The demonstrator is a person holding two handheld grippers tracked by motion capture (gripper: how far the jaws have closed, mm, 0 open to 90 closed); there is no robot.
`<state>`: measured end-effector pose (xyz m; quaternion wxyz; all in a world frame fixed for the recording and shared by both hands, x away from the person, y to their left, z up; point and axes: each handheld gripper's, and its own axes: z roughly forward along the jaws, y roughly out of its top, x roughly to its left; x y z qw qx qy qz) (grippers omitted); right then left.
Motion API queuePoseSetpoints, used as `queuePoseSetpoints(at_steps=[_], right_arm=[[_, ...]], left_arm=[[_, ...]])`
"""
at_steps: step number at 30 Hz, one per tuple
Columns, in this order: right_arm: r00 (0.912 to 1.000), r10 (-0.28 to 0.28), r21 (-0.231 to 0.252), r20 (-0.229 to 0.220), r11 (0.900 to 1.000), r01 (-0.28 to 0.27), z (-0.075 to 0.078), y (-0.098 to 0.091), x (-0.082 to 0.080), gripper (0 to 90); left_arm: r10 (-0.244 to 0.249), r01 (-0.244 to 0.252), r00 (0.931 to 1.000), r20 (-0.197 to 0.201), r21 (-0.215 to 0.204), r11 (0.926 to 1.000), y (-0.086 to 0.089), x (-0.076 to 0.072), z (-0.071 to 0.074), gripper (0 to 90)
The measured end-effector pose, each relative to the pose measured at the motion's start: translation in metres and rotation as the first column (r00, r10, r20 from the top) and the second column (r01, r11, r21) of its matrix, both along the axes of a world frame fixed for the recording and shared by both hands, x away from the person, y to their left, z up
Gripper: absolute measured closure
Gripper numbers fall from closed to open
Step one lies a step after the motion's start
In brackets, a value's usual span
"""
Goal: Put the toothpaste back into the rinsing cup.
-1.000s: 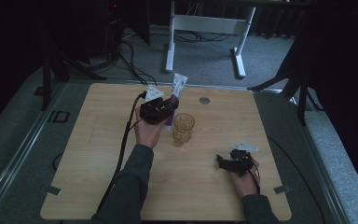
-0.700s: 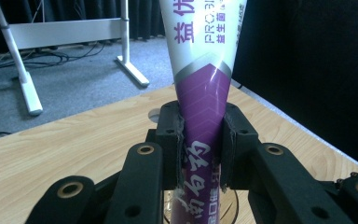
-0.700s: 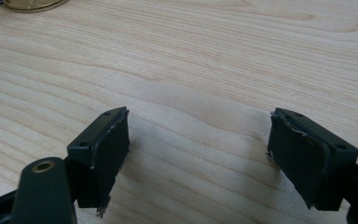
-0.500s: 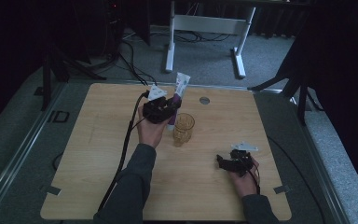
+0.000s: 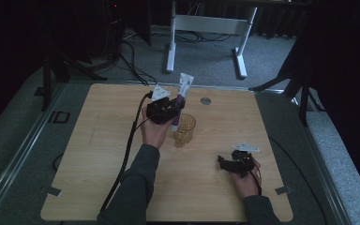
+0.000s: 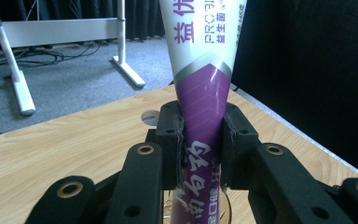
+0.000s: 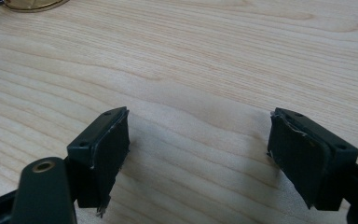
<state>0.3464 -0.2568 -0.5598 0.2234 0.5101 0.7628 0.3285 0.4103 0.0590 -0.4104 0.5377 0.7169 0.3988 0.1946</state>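
My left gripper is shut on a purple and white toothpaste tube, held upright with its flat white end up. In the left gripper view both pads squeeze the purple part of the tube at my left gripper. An amber glass cup stands on the wooden table just to the right of that hand. The tube's lower end comes down at the cup's left rim; I cannot tell whether it is inside. My right gripper rests low at the front right, open, with only bare wood between its jaws in the right gripper view.
A grey round disc is set into the table's far side. A white metal frame stands on the floor beyond the table. The left gripper's black cable runs back along the forearm. The glass's base shows at the right gripper view's top left.
The tube's top has tipped slightly to the right, towards the cup. The right gripper has kept still.
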Motion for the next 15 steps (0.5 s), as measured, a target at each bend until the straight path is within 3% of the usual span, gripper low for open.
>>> queuePoseSetpoints(at_steps=[15], right_arm=[[1.0, 0.0, 0.0, 0.0, 1.0, 0.0, 0.0, 0.0, 0.0, 20.5]], left_arm=[[0.004, -0.004, 0.9999, -0.009, 0.005, 1.0, -0.0084, 0.0074, -0.0001, 72.1]])
